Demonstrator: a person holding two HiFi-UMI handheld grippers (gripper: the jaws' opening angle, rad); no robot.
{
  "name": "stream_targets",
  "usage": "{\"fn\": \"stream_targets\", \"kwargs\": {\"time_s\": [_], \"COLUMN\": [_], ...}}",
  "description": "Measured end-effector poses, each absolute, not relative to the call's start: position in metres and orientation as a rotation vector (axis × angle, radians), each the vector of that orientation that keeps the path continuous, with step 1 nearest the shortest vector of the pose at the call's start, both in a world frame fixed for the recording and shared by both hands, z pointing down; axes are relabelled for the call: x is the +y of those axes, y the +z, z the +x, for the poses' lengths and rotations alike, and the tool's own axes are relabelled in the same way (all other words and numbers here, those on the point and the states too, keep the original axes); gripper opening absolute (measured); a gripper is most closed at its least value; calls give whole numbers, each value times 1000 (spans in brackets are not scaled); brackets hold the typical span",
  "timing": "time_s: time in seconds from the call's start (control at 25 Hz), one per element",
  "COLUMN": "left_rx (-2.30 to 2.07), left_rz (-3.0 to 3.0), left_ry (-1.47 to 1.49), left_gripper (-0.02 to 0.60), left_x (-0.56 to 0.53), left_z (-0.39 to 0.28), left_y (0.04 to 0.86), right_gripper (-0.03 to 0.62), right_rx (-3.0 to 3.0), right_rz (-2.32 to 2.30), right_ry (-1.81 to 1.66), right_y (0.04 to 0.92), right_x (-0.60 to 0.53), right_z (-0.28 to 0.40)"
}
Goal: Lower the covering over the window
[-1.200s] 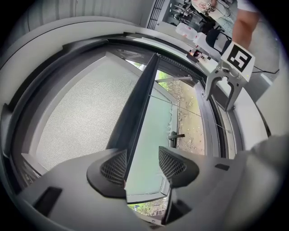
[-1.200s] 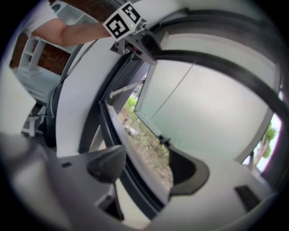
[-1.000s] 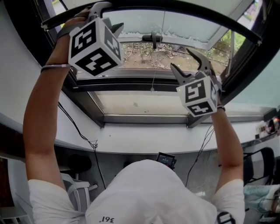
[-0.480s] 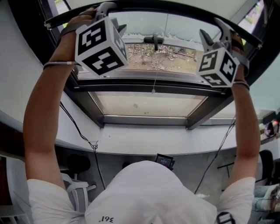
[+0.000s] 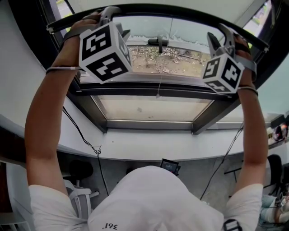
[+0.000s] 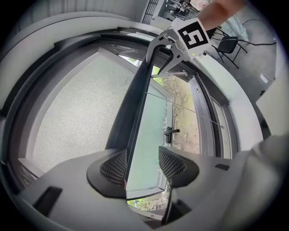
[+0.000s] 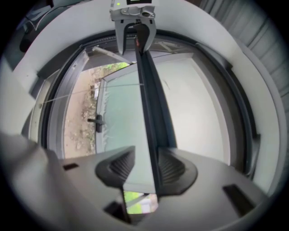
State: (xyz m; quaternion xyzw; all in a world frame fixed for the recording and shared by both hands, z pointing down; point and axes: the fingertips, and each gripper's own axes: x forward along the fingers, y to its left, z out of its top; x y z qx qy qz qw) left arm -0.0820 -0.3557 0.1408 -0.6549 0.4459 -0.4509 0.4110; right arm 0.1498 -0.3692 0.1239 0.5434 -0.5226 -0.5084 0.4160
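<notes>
The covering's dark bar [image 5: 180, 10], slim and straight, runs side to side along the top edge of the window frame [image 5: 149, 90], with fine grey mesh [image 6: 76, 113] behind it. The left tongs [image 6: 142, 155] straddle one end, parted, with the bar against one pad. The right tongs [image 7: 146, 155] have just been closing around the other end, and a gap remains. A thin cord [image 5: 157, 95] hangs mid-window.

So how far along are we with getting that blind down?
Done: the left gripper straddles the blind's bottom bar. In hand: the right gripper has just been closing around it, not yet clamped. Left: pulling it down; the window below is uncovered.
</notes>
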Motion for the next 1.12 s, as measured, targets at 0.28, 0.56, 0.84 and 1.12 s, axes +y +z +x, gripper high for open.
{"fn": "stream_targets", "kwargs": {"time_s": [0.28, 0.56, 0.84, 1.12], "left_rx": [1076, 1053, 1051, 1039], "left_rz": [-1694, -1701, -1688, -1685], "left_ry": [-1206, -1251, -1266, -1315], "left_gripper": [218, 218, 218, 218], "left_x": [-354, -350, -347, -347], "left_z": [-82, -83, -83, -83], "left_y": [184, 208, 213, 231], "right_gripper": [172, 172, 172, 172], "right_rx": [-1342, -1349, -1356, -1329], "right_rz": [1271, 1254, 1278, 1218], "right_ry": [-1183, -1159, -1148, -1111], "right_y": [167, 191, 197, 216], "right_x": [-368, -365, -362, -363], "right_z": [150, 150, 149, 150]}}
